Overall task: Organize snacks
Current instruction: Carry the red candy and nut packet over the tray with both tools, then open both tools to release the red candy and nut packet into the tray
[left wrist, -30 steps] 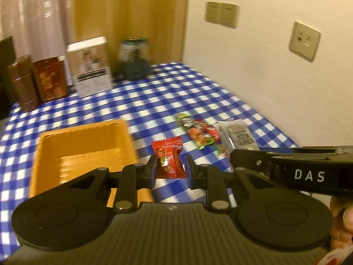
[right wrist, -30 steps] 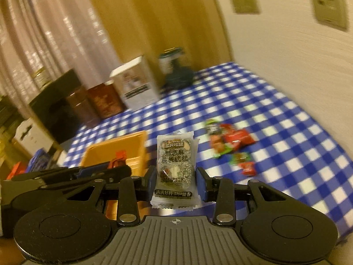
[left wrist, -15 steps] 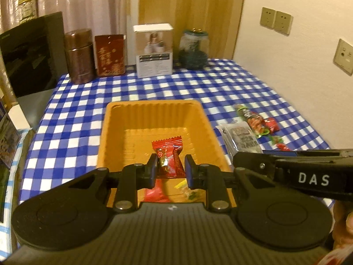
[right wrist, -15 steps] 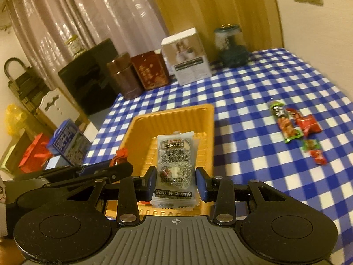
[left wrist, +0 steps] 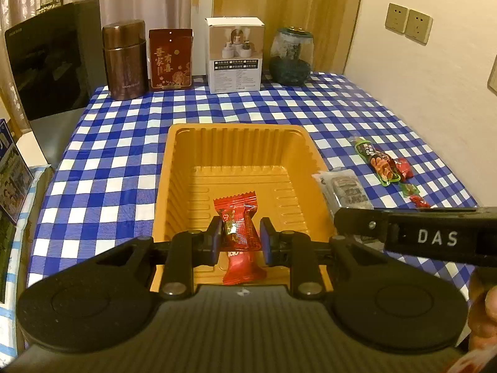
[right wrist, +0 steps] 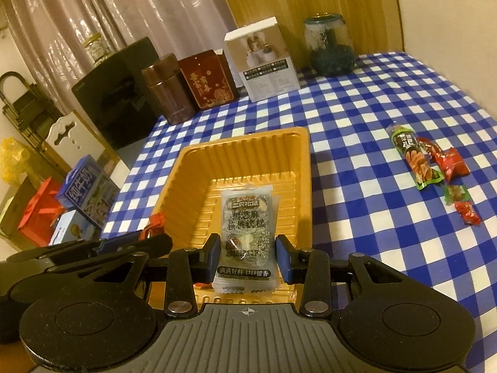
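Left gripper point(left wrist: 240, 237): I have it clamped on a small red crinkly candy wrapper point(left wrist: 237, 222), above the orange ribbed plastic tray point(left wrist: 174, 168).
Right gripper point(right wrist: 247, 253): pinching a clear flat packet of dark sesame cake point(right wrist: 247, 217) by its sides, over the same tray.
Handling: both look light; the film seems slippery, so I'd grip mid-body.
Loose snacks point(right wrist: 431, 164): on the checked cloth, apart from the tray.

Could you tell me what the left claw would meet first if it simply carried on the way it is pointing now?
Most likely the ribbed floor of the orange tray: the left claw, shut on the red candy, points down into it. Depth is hard to judge.
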`<action>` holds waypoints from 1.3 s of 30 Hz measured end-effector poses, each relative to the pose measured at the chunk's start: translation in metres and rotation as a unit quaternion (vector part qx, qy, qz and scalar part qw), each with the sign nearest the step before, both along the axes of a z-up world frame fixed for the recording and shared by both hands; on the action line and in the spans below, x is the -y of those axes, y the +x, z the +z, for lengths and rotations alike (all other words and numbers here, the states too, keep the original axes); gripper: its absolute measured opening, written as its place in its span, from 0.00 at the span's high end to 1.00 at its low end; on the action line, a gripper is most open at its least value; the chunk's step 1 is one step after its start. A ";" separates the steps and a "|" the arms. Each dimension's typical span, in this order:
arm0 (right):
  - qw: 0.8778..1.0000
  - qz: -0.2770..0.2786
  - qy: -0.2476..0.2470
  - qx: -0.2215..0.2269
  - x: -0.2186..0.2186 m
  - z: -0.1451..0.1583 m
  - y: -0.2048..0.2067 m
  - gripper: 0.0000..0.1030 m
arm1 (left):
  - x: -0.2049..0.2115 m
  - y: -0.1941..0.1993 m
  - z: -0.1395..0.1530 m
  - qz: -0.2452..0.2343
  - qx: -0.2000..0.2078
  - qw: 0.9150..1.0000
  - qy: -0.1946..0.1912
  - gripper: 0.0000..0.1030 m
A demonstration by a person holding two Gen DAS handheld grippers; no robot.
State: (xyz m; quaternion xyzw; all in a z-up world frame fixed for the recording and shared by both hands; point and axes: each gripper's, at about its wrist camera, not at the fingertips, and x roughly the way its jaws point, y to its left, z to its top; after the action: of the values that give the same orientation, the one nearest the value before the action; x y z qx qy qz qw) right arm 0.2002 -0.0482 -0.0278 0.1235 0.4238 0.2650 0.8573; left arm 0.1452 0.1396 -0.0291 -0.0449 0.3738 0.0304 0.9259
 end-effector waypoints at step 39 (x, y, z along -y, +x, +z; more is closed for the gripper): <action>0.997 -0.057 0.044 0.013 0.047 0.017 0.007 0.44 | -0.003 -0.010 0.004 0.021 0.002 1.000 -0.006 0.67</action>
State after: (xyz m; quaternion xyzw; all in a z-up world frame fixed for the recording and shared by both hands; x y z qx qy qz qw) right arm 0.2069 -0.0948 -0.0111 0.1818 0.3924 0.2358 0.8703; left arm 0.1350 0.1427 -0.0254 -0.0581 0.3711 0.0476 0.9256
